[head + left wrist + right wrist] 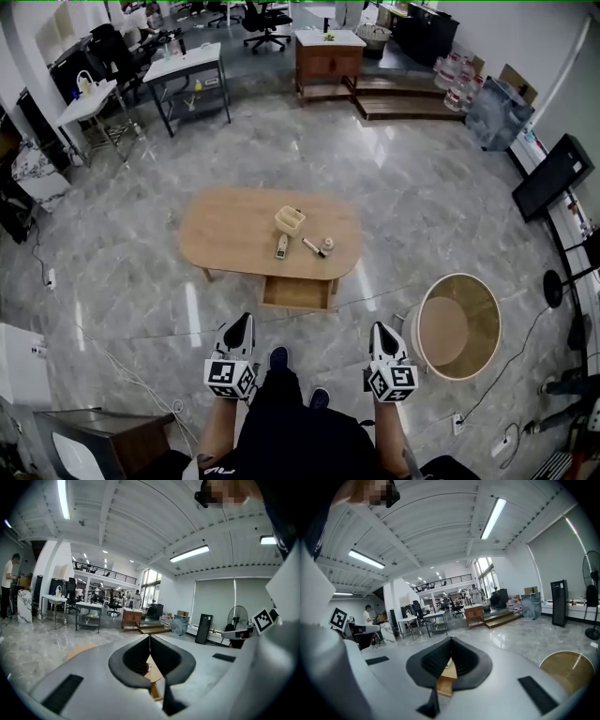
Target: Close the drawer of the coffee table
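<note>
Under the near edge of the oval coffee table (234, 230): drawer (298, 292) standing open toward the person, front panel facing the feet, inside looking bare. Well apart from both grippers, with open floor between.

Holds left gripper (241, 323) and right gripper (382, 330) side by side ahead of the body, tips aimed at the table and tilted slightly down. Shows the jaws pressed together on both, seen in the left gripper view (149, 638) and the right gripper view (451, 641); nothing clamped, only table and drawer glimpsed past the pads. Probably suits the job: needs no grasp to shut a drawer, just a blunt closed tip against the front panel. Likely calls for stepping closer, lowering, and pushing squarely near the panel's middle so as not to skew the slide.

On the tabletop: small basket (290, 221), remote (281, 247) and a small tool-like item (317, 247), all back from the near edge, so out of the way of a push.

Stands on a grey polished marble floor (122, 281), glossy with light streaks. To the person's right, a round side table (457, 326). Farther off: wooden cabinet (328, 58), desks (192, 67), office chairs, a cable trailing over the floor.
</note>
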A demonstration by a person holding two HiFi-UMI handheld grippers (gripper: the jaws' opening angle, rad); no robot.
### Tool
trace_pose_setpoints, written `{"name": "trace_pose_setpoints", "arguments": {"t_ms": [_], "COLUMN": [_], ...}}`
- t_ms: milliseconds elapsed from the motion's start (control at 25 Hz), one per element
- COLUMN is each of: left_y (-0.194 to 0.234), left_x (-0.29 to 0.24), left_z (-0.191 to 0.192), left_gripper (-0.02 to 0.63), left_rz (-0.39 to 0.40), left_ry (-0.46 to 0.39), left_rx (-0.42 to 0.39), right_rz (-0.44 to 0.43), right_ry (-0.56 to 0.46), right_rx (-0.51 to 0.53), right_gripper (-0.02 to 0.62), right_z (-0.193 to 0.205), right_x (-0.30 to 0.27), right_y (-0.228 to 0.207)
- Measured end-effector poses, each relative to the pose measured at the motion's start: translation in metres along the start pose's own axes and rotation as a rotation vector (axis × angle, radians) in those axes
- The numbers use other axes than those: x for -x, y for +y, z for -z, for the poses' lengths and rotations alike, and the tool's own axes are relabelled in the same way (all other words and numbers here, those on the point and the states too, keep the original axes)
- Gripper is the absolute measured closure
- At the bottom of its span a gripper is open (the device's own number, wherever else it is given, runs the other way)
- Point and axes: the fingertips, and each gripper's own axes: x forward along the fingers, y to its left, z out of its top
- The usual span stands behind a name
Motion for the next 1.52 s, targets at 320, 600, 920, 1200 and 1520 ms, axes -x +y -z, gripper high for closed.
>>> {"name": "trace_pose_setpoints", "arguments": {"t_ms": [320, 600, 920, 1200, 1520], "left_y": [0.04, 0.045, 0.066, 0.1, 0.143], "left_x": [-0.039, -0.072, -0.105, -0.129, -0.154], "left_z": [-0.004, 0.02, 0.054, 0.149, 0.267], "left_gripper": [0.58, 0.58, 0.58, 0.58, 0.58], "left_rz": [0.026, 0.026, -0.029, -0.031, -0.005], "left_ry": [0.013, -0.01, -0.087, -0.032, -0.02], "left_rx": [-0.018, -0.012, -0.044, -0.062, -0.067], "right_rz": [0.013, 0.005, -0.066, -0.076, -0.025], "right_ry": [-0.018, 0.002, 0.018, -0.003, -0.03], "right_rx": [0.019, 0.086, 0.128, 0.134, 0.171], "right_gripper": [0.569, 0.569, 0.569, 0.569, 0.569], "right_z": [0.001, 0.03, 0.092, 0.161, 0.257], "right_x": [-0.049, -0.074, -0.103, -0.149, -0.201], "right_y": [0.01, -0.008, -0.034, -0.05, -0.078]}}
